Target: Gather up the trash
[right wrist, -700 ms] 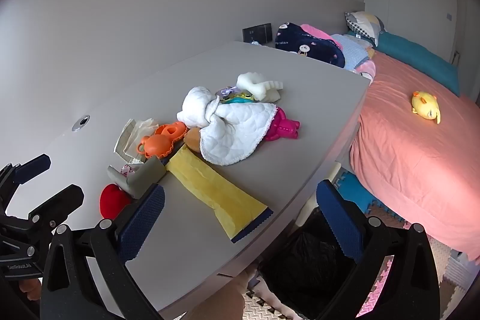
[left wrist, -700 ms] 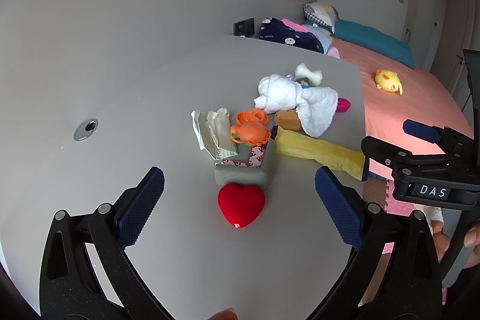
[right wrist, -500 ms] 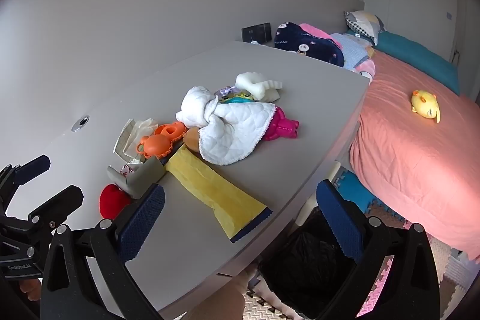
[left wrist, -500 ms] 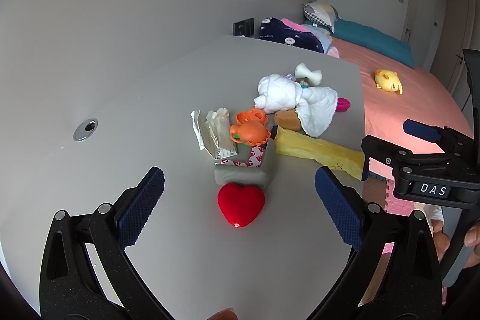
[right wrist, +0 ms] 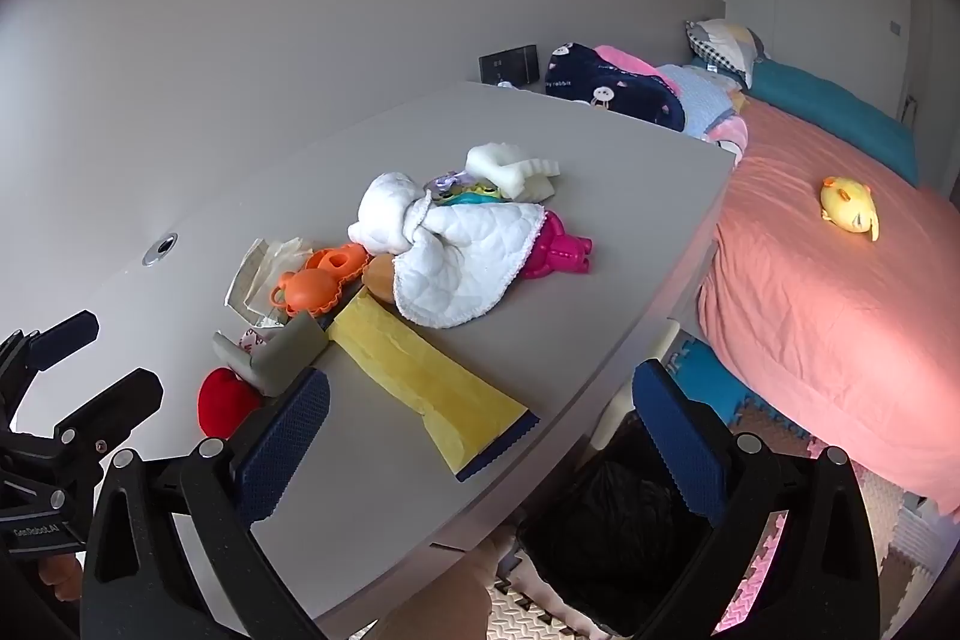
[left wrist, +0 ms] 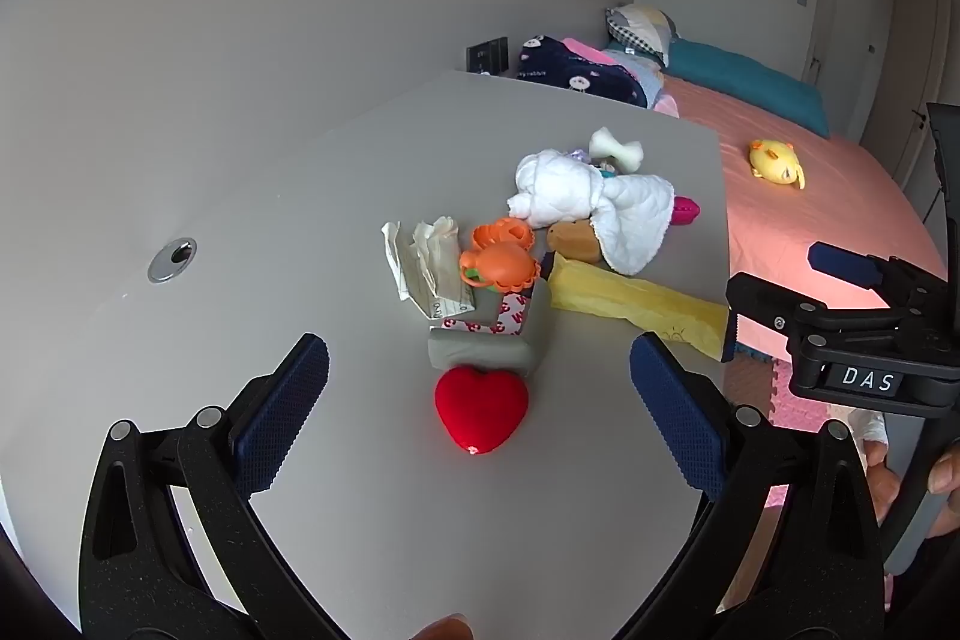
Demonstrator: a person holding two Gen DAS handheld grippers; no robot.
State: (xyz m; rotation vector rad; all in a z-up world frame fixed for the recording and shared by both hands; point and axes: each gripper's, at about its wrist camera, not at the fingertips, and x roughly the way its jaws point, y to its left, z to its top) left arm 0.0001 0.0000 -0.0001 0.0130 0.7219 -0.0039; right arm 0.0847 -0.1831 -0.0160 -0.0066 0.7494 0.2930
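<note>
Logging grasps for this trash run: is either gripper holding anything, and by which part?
Nothing is held. The left gripper and right gripper are both open, empty, above the table.

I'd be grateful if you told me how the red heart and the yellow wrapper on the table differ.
The red heart is plump and compact; the yellow wrapper is flat and long. The red heart sits well in on the table; the yellow wrapper reaches its edge by the bed. Neither is touched by a claw.
</note>
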